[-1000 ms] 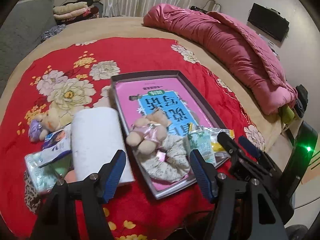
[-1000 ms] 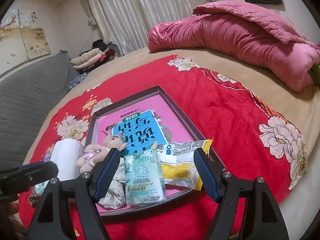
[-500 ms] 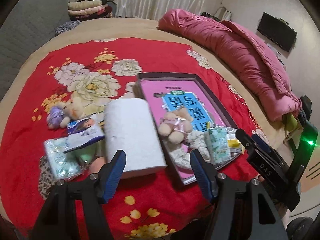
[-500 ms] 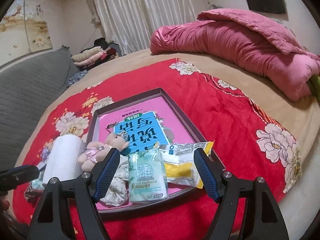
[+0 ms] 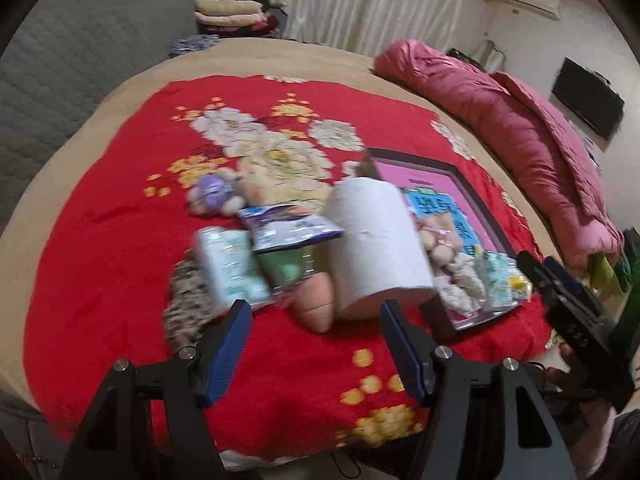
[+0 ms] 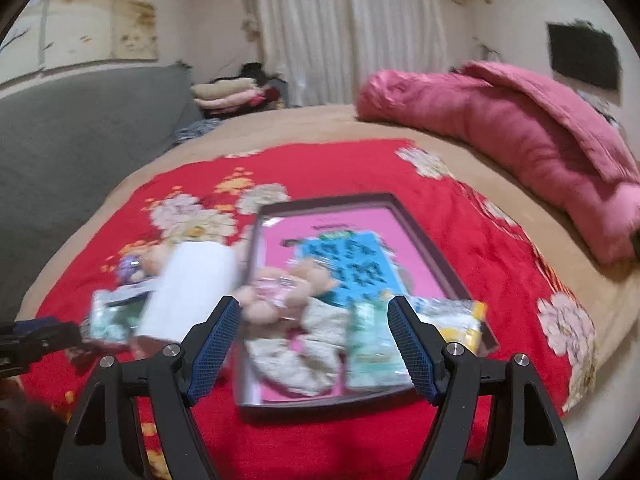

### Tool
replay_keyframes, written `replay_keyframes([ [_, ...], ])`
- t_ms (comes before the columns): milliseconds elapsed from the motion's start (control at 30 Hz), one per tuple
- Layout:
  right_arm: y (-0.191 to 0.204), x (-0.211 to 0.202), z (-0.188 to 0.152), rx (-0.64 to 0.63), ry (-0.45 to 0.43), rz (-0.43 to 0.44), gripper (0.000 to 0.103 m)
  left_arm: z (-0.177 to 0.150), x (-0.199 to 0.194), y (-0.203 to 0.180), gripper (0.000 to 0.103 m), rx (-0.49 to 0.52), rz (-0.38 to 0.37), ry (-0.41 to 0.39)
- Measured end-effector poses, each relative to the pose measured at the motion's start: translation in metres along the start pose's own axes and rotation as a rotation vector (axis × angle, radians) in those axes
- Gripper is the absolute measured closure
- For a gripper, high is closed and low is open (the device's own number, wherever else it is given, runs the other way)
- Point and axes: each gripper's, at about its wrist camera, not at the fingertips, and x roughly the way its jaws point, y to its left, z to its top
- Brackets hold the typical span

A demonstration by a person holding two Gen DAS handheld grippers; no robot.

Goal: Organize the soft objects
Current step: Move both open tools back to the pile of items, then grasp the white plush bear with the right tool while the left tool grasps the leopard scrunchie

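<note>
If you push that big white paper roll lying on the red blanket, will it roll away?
Probably a little. The paper roll lies on its side, so its round body could roll. The plushy red blanket would likely slow it, and the orange carrot-shaped toy and tray on either side may stop it. It looks soft and squashy, likely light.

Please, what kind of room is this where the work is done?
Most likely a home bedroom. The things lie on a bed with a red floral blanket and a rolled pink quilt; white curtains hang behind, and folded clothes are stacked nearby.
</note>
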Motion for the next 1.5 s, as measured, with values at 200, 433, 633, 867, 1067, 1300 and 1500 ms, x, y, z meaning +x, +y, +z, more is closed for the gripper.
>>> replay_keyframes([
  [200,0.049,-0.015,0.007,-0.13,-0.017,0.083,0.025,-0.014,0.0,0.038,0.037,-0.083,0.034,0.012],
  [433,0.1,-0.026,0.006,-0.27,-0.006,0.168,0.025,-0.016,0.002,0.07,0.037,-0.15,0.045,0.009],
  [633,0.137,-0.028,0.004,-0.347,0.012,0.224,0.025,-0.021,0.009,0.085,0.037,-0.187,0.047,0.022],
  [867,0.163,-0.02,-0.002,-0.411,0.053,0.246,0.025,-0.023,0.018,0.091,0.037,-0.196,0.036,0.041],
  [1067,0.168,-0.01,0.0,-0.422,0.075,0.256,0.025,-0.025,0.026,0.101,0.037,-0.214,0.051,0.05],
  [1300,0.193,0.022,0.039,-0.429,0.115,0.314,0.025,-0.024,0.042,0.111,0.037,-0.217,0.092,0.042],
  [1500,0.228,0.078,0.065,-0.486,0.194,0.304,0.025,-0.02,0.055,0.117,0.037,-0.21,0.098,0.043],
])
